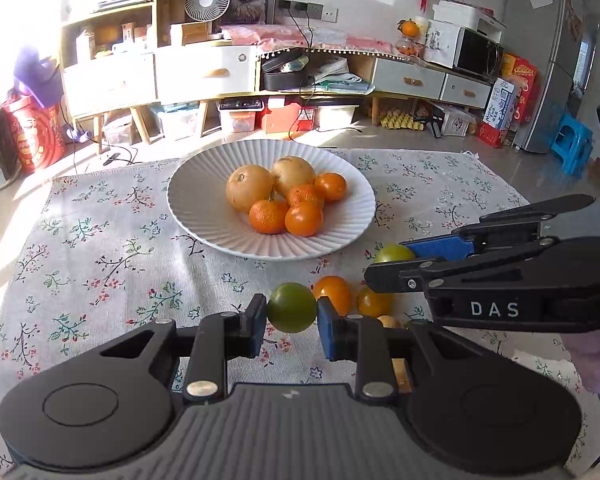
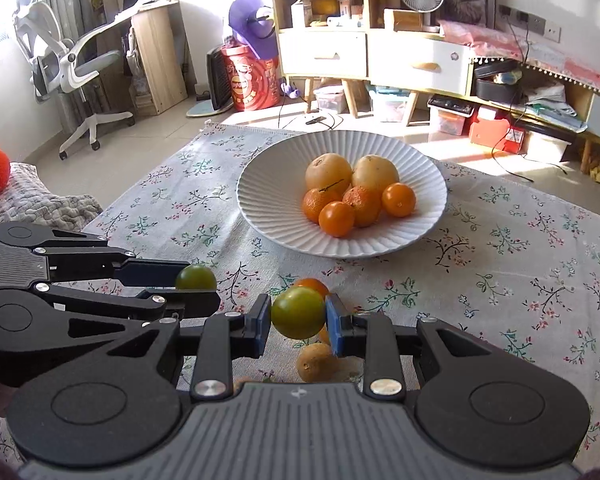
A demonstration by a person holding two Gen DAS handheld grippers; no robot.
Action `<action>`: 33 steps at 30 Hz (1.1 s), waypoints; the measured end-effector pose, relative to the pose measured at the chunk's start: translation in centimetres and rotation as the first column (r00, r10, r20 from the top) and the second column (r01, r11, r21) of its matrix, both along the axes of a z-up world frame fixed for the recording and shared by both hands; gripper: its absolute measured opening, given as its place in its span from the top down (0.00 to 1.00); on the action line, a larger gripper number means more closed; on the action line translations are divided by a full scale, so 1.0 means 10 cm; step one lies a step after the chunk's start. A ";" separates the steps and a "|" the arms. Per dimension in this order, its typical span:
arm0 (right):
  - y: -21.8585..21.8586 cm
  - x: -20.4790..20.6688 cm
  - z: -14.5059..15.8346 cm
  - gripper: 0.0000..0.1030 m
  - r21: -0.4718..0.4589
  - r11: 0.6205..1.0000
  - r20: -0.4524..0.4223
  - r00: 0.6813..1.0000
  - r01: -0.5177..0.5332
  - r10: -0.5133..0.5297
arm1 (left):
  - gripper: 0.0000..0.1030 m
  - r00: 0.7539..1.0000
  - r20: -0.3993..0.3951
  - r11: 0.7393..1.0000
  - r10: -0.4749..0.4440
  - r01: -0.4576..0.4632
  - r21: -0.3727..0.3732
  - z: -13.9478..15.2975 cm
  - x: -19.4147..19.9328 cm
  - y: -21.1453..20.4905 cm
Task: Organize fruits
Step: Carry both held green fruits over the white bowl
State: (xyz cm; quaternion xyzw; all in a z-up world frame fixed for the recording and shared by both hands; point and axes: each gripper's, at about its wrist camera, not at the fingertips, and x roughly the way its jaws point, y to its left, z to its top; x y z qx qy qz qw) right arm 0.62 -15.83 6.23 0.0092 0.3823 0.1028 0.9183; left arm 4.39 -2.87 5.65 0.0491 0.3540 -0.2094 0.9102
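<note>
A white ribbed plate on the floral cloth holds two yellow-brown round fruits and several tangerines. My left gripper is shut on a green fruit; that gripper also shows in the right wrist view with its fruit. My right gripper is shut on another green fruit; it shows in the left wrist view with its fruit. Loose orange fruits and a brown kiwi-like fruit lie below the grippers.
The floral cloth covers the table. Behind it stand a low cabinet with drawers, storage boxes on the floor and a fridge. An office chair stands at the far left. A grey quilted cushion with red-orange objects lies at the left.
</note>
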 end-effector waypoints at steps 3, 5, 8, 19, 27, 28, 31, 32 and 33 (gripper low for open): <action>-0.09 0.11 -0.01 0.74 0.026 0.999 0.003 0.999 0.038 -0.038 | 0.83 1.000 0.026 1.000 -0.003 0.003 0.011 0.01 0.08 -0.06; -0.15 0.16 0.00 0.74 0.042 0.998 0.006 0.998 0.056 -0.057 | 0.83 0.999 0.036 1.000 0.002 -0.003 0.014 0.02 0.15 -0.06; -0.22 0.22 0.00 0.74 0.058 0.996 0.018 0.997 0.068 -0.069 | 0.83 0.999 0.044 1.000 0.021 -0.022 0.019 0.03 0.26 -0.06; -0.37 0.51 -0.07 0.74 0.055 0.994 0.042 0.995 0.089 -0.091 | 0.83 0.995 0.031 0.995 0.096 -0.096 0.017 -0.10 0.73 -0.09; -0.41 0.59 -0.13 0.74 0.014 0.996 0.037 0.996 0.086 -0.087 | 0.82 0.992 0.023 0.992 0.122 -0.123 0.027 -0.17 0.89 -0.11; -0.42 0.61 -0.14 0.74 0.014 0.996 0.036 0.995 0.088 -0.089 | 0.82 0.992 0.021 0.992 0.124 -0.125 0.028 -0.18 0.90 -0.11; -0.41 0.64 -0.16 0.74 0.011 0.996 0.034 0.996 0.083 -0.083 | 0.82 0.991 0.014 0.991 0.130 -0.130 0.030 -0.21 0.93 -0.12; -0.40 0.65 -0.17 0.74 0.006 0.997 0.034 0.996 0.079 -0.079 | 0.82 0.991 0.017 0.991 0.132 -0.133 0.031 -0.21 0.93 -0.12; -0.40 0.66 -0.18 0.74 0.002 0.997 0.033 0.997 0.076 -0.076 | 0.82 0.991 0.020 0.991 0.133 -0.133 0.029 -0.21 0.93 -0.11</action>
